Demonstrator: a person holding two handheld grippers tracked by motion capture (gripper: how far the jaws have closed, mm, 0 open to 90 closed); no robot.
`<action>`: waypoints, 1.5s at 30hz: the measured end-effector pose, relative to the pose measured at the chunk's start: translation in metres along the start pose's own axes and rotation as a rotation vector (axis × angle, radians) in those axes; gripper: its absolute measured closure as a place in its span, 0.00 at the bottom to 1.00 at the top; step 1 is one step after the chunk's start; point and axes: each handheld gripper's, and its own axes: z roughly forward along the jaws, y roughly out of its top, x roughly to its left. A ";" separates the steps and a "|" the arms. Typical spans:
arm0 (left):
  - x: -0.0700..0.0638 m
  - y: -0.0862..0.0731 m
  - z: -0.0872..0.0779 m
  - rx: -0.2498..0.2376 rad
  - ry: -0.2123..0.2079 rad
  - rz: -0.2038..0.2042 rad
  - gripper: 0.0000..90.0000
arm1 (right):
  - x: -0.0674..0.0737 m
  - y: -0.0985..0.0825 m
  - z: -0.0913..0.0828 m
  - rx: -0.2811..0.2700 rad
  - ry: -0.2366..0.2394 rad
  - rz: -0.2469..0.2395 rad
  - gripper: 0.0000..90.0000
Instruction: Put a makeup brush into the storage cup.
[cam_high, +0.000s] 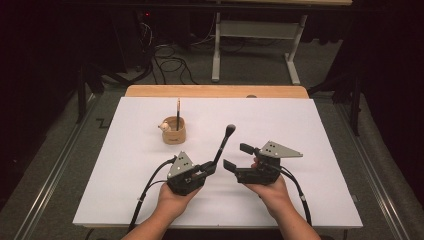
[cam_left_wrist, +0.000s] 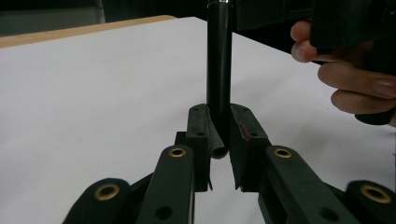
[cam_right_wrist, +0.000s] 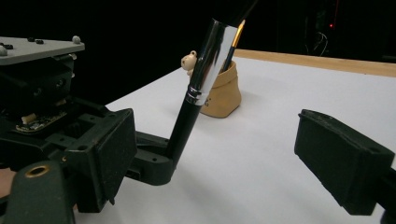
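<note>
Left claw (cam_high: 212, 167) clamped on bottom end of black brush (cam_high: 223, 145), which leans up and away from the pads (cam_left_wrist: 201, 135). Right claw (cam_high: 238, 156) just beside, jaws apart, nothing between. Holder cup (cam_high: 174, 130) well beyond left claw. Risks: short grip lets brush pivot or slip; long stem could clip cup rim and tip it across the surface (cam_high: 300, 130).

Looks like a lab or recording studio rather than a home: dark surrounds, a table (cam_high: 215, 91) covered with a plain white sheet (cam_high: 150, 165), loose cables (cam_high: 167, 62) trailing over the grey floor (cam_high: 255, 65), a white adjustable desk frame (cam_high: 260, 35) behind, small red equipment lights (cam_high: 146, 14) glowing.
</note>
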 end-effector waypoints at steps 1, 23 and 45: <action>-0.001 0.000 0.001 0.002 -0.003 0.001 0.88 | 0.000 0.000 0.001 -0.001 0.002 0.005 0.15; -0.012 -0.005 0.007 0.019 -0.036 0.017 0.88 | 0.001 0.000 0.003 -0.025 0.041 0.050 0.32; -0.016 -0.008 0.011 0.030 -0.045 0.024 0.88 | -0.005 -0.002 0.001 -0.063 0.084 0.132 0.55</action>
